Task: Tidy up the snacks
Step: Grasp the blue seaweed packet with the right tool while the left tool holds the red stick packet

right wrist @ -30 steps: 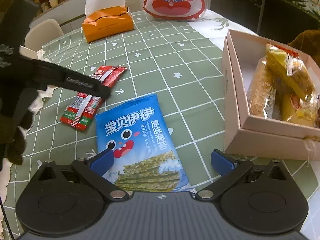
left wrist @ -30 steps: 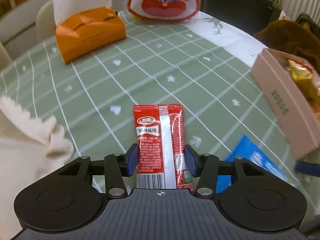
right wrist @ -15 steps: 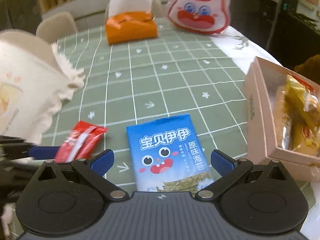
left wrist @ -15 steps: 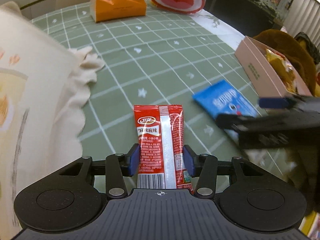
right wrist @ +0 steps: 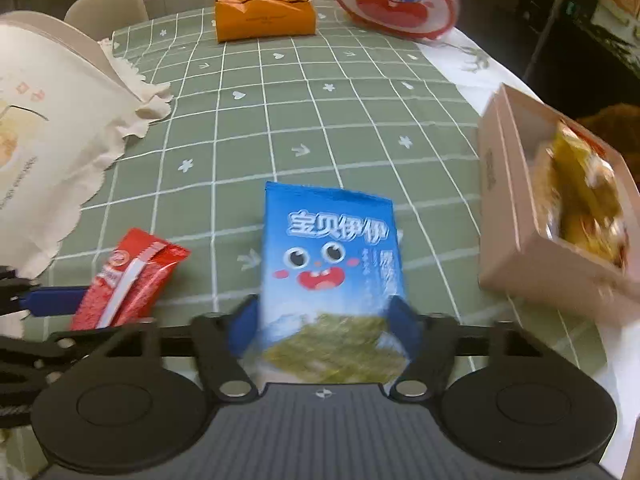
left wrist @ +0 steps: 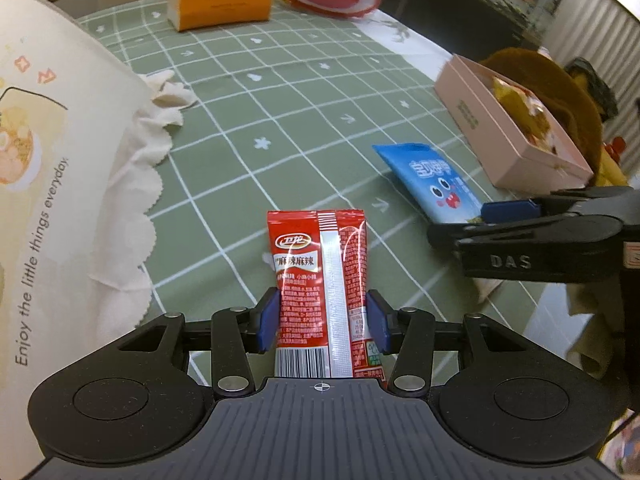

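Observation:
My left gripper (left wrist: 322, 324) is shut on a red snack packet (left wrist: 320, 272) and holds it above the green checked tablecloth; the packet also shows in the right wrist view (right wrist: 128, 276). My right gripper (right wrist: 324, 328) is shut on the lower end of a blue seaweed snack bag (right wrist: 328, 256), which also shows in the left wrist view (left wrist: 432, 180). A pink open box (right wrist: 504, 208) with yellow snack packs inside stands to the right; it shows in the left wrist view too (left wrist: 500, 132).
A cream cloth bag (left wrist: 48, 184) fills the left side. An orange tissue box (right wrist: 264, 16) and a red-and-white bunny bag (right wrist: 400, 0) stand at the far edge. A brown plush toy (left wrist: 540, 92) lies behind the pink box.
My right gripper has closed from wide open onto the blue seaweed bag. My left gripper has kept hold of the red packet and swung left, away from the box.

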### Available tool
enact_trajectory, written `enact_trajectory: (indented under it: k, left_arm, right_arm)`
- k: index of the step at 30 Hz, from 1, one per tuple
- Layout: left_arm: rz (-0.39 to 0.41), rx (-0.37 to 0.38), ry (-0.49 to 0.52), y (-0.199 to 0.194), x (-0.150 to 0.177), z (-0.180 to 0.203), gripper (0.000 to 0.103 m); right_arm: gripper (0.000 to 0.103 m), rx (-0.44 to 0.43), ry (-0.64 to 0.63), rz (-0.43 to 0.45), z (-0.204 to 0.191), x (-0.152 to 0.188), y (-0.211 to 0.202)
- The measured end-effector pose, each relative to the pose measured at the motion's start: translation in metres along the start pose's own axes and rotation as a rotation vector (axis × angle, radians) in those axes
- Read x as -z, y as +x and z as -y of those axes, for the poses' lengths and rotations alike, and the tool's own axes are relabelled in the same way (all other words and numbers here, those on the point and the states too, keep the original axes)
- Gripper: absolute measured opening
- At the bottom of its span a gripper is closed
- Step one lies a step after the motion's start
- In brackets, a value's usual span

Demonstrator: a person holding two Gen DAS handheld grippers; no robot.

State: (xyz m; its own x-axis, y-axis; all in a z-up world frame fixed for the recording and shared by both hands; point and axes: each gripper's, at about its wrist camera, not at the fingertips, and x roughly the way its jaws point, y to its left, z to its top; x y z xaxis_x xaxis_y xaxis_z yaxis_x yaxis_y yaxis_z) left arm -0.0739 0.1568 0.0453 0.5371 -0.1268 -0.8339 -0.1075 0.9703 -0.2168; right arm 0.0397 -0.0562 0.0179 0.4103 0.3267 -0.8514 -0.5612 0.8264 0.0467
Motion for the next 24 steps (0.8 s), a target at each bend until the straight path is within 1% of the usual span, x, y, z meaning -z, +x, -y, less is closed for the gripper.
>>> enact_trajectory:
  k: [3,5,7,9,11,13,14,17,20,24]
  left_arm:
    - [-0.007,0.029,0.041,-0.003,0.005,0.009,0.051]
    - [-0.018,0.043,0.07,-0.002,0.009,0.016,0.051]
    - [-0.027,0.045,0.094,-0.001,0.012,0.021,0.051]
    - [-0.031,0.029,0.114,0.0,0.016,0.024,0.051]
    - [-0.029,0.011,0.121,0.0,0.02,0.024,0.051]
    - [-0.028,0.0,0.118,-0.001,0.021,0.023,0.052]
    - [-0.029,-0.005,0.118,-0.001,0.022,0.023,0.052]
    - [-0.029,-0.027,0.136,-0.001,0.023,0.027,0.052]
    - [-0.025,-0.045,0.152,-0.002,0.026,0.03,0.052]
    - [-0.022,-0.05,0.15,-0.003,0.028,0.031,0.052]
  right_arm:
    - [0.056,-0.011,0.03,-0.009,0.002,0.014,-0.015]
    - [0.056,-0.019,0.053,-0.019,0.005,0.026,-0.023]
    - [0.056,-0.018,0.07,-0.026,0.009,0.037,-0.029]
    - [0.056,-0.009,0.086,-0.029,0.013,0.047,-0.034]
    - [0.061,0.007,0.082,-0.024,0.013,0.054,-0.037]
    - [0.083,0.013,0.083,-0.023,0.012,0.056,-0.04]
    - [0.085,0.013,0.088,-0.008,0.012,0.057,-0.042]
    - [0.087,0.009,0.091,0.021,0.011,0.057,-0.046]
    - [0.087,-0.002,0.081,0.015,0.009,0.053,-0.04]
    - [0.087,0.012,0.081,0.009,0.011,0.042,-0.024]
